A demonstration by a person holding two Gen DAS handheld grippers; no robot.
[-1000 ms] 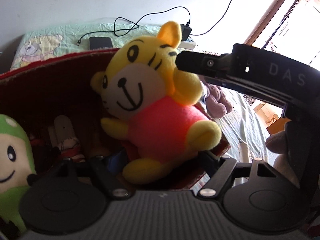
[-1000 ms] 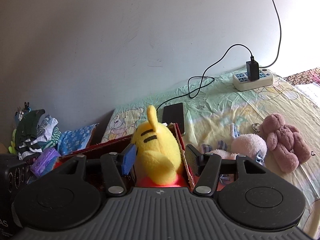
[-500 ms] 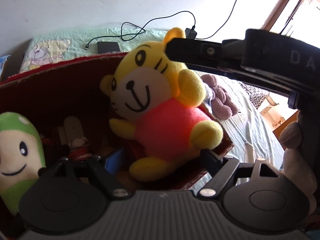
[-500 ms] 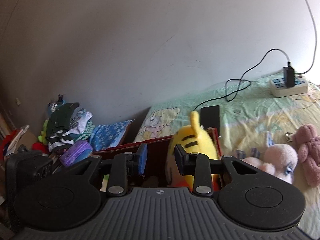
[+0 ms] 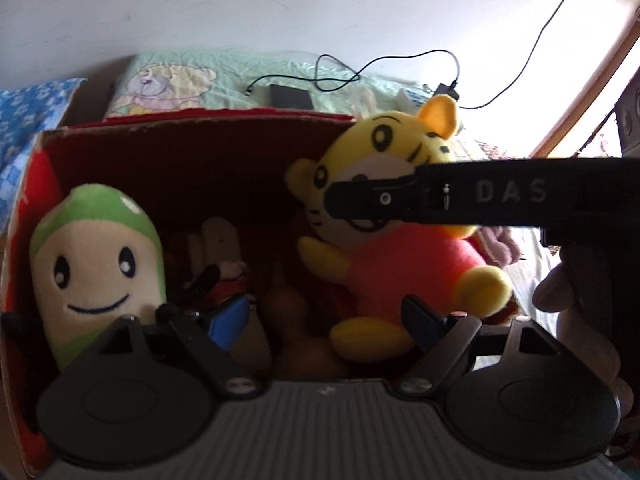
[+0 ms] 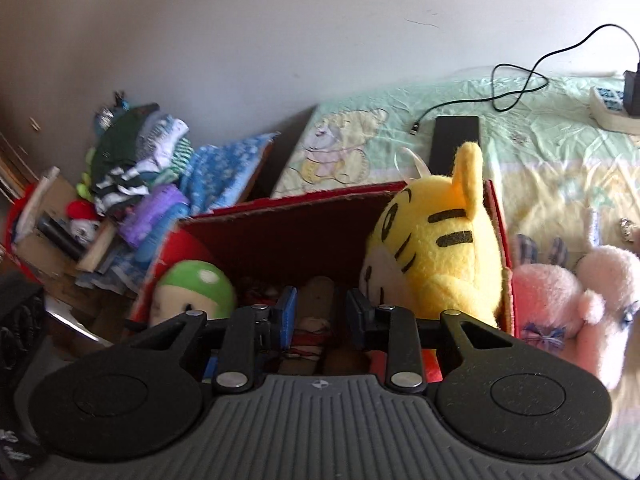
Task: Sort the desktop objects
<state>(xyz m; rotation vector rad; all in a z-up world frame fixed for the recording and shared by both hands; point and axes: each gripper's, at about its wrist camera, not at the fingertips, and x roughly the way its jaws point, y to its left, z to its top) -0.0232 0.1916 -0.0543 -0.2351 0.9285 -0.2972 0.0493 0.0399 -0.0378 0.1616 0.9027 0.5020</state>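
Now tiger plush (image 6: 436, 256) beside right tongs (image 6: 322, 312).

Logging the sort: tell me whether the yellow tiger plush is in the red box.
In. The yellow tiger plush sits upright against the red cardboard box's right wall, ungripped.

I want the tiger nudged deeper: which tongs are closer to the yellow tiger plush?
Right, I think. The right tongs sit against the face of the yellow tiger plush; the left tongs face it from farther back.

Fuzzy plush tiger (image 5: 396, 240) in rough, matt cardboard box (image 5: 192, 136).
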